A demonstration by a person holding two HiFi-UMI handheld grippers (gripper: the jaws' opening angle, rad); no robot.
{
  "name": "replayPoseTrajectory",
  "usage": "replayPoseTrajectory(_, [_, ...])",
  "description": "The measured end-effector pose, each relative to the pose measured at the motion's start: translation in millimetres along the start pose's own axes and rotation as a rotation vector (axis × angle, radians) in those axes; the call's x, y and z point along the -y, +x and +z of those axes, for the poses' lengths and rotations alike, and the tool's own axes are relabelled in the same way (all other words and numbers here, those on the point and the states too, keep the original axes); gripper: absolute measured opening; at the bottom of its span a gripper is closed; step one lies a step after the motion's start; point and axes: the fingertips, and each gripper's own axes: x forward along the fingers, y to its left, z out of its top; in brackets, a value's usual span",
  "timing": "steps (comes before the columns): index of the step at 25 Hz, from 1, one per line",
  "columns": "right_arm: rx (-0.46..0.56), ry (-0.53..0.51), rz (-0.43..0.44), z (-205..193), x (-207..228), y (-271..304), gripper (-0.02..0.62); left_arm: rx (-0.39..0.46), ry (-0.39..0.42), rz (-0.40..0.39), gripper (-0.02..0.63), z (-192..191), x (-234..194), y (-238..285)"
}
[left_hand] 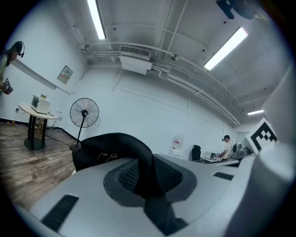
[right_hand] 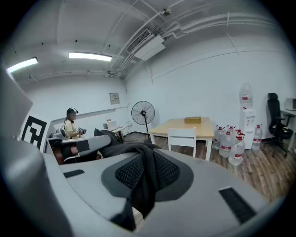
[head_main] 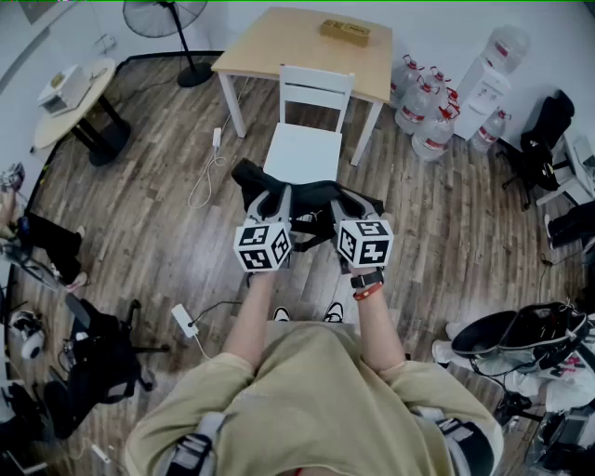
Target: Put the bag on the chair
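Note:
A black bag [head_main: 302, 197] hangs above the floor between my two grippers, just in front of the white chair [head_main: 305, 147]. My left gripper [head_main: 279, 203] is shut on a black strap of the bag [left_hand: 108, 149], which runs between its ribbed pads [left_hand: 128, 175]. My right gripper [head_main: 348, 204] is shut on another black strap of the bag [right_hand: 121, 151], which droops over its pads [right_hand: 169, 170]. In the right gripper view the chair [right_hand: 182, 138] stands ahead at the wooden table [right_hand: 185, 125], its seat bare.
The wooden table [head_main: 307, 42] behind the chair carries a small box [head_main: 345, 31]. Water bottles [head_main: 426, 100] and a dispenser [head_main: 493, 65] stand at the right, a fan [head_main: 172, 23] and round table [head_main: 70, 98] at the left. A cable and power strip [head_main: 184, 321] lie on the floor.

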Motion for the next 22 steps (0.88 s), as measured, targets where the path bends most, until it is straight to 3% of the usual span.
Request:
replayPoseTrajectory(12, [-0.026,0.031,-0.033,-6,-38,20,0.077,-0.012,-0.026,-0.028,0.072,5,-39,-14])
replayPoseTrajectory(22, [-0.070,0.083,0.002,-24,-15,81,0.077,-0.068,-0.026,0.019,0.074,-21,-69,21])
